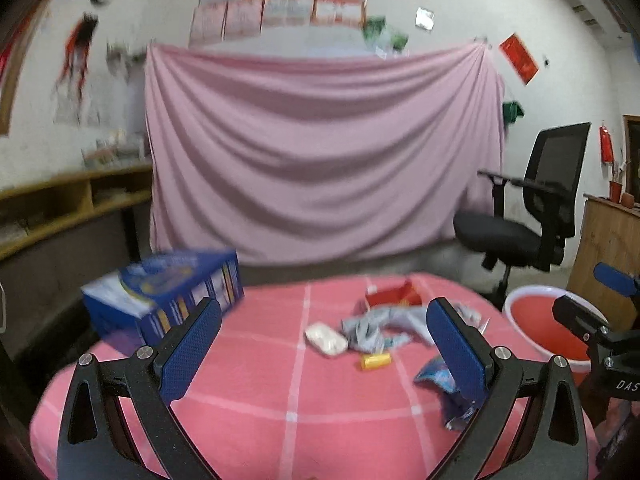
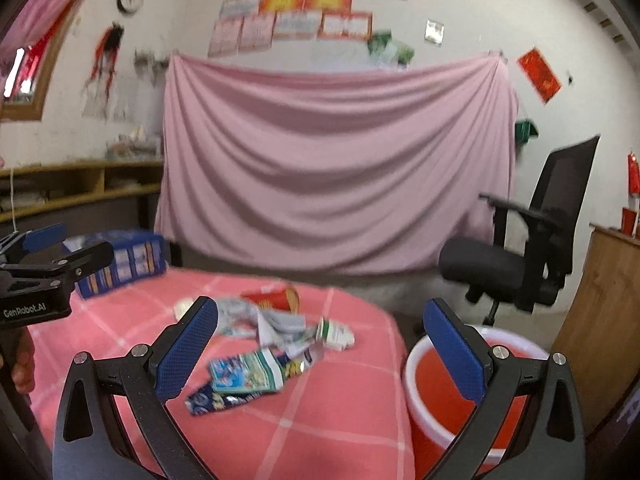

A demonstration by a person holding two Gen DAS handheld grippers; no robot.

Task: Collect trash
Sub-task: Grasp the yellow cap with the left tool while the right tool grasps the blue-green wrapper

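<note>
Left wrist view, listing left to right: blue box [image 1: 168, 296] sitting at the table's [image 1: 248, 412] far left edge; left gripper [image 1: 324, 350] hovering with fingers spread apart, holding nothing; white wad [image 1: 326, 339], grey crumpled paper [image 1: 366, 330], red carton [image 1: 394, 295], yellow tube [image 1: 375, 361] and blue wrapper [image 1: 438, 378] lying clustered at centre; red bucket [image 1: 560, 340] waiting just beside the table's right edge. Right gripper [image 2: 320, 350] also hanging empty with fingers apart, nearest the bucket. Advice: be lowering onto one piece only, closing gently on its middle, carrying low to the bucket.
</note>
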